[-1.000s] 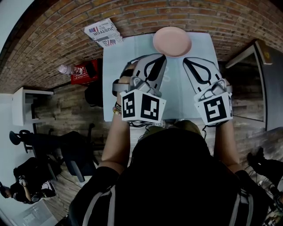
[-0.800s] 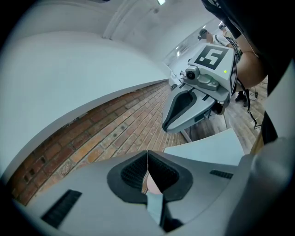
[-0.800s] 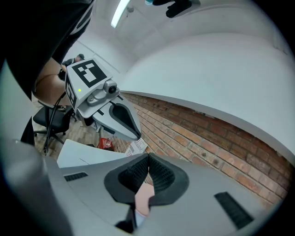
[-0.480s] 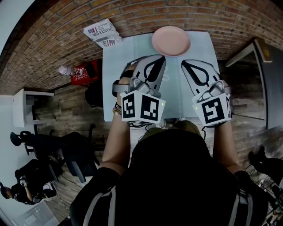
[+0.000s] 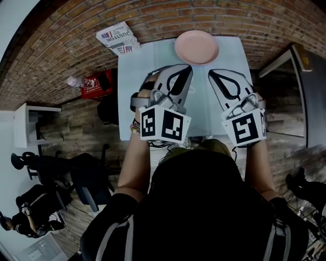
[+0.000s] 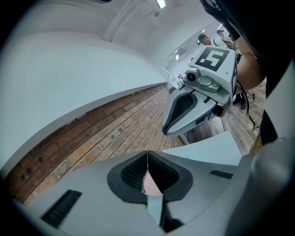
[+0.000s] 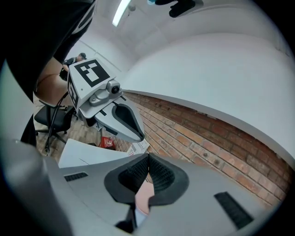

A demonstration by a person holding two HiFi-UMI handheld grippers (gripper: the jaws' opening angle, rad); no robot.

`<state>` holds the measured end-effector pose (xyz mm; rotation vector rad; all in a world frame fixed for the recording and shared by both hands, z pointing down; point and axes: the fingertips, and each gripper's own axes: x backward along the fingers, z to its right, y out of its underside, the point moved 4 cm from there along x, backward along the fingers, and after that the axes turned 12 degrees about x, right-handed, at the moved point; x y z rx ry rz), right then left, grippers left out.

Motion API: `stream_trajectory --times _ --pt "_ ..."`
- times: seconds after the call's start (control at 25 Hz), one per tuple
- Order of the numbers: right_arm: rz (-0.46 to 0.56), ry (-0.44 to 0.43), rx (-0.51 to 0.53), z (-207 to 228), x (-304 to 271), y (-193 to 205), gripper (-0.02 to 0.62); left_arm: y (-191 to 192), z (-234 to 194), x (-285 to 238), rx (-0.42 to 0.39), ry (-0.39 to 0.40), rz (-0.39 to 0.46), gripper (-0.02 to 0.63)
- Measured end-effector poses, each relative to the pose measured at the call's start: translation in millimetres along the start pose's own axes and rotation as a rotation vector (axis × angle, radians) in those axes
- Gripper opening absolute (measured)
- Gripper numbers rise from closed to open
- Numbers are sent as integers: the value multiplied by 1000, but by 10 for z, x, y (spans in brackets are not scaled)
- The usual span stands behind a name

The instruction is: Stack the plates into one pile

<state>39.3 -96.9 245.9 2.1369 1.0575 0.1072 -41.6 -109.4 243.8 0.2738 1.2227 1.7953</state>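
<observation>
Just one pink plate (image 5: 196,47) shows; left gripper (image 5: 187,67), right gripper (image 5: 212,72) fingers (image 6: 131,173) closed, empty.

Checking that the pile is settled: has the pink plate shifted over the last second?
No. The pink plate keeps its place at the far edge of the table.

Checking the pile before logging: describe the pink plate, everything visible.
The pink plate is round, plain, matte and empty, with a shallow raised rim. It lies flat at the far edge of the pale table, by the brick wall. Only the table touches it; the left tool and right tool sit short of it. Whether more plates lie under it cannot be told.
</observation>
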Motion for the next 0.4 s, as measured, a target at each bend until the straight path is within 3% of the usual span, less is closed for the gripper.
stream_trajectory --times 0.4 --pt "-1 -6 18 -39 -71 -117 35 36 -48 63 6 9 9 23"
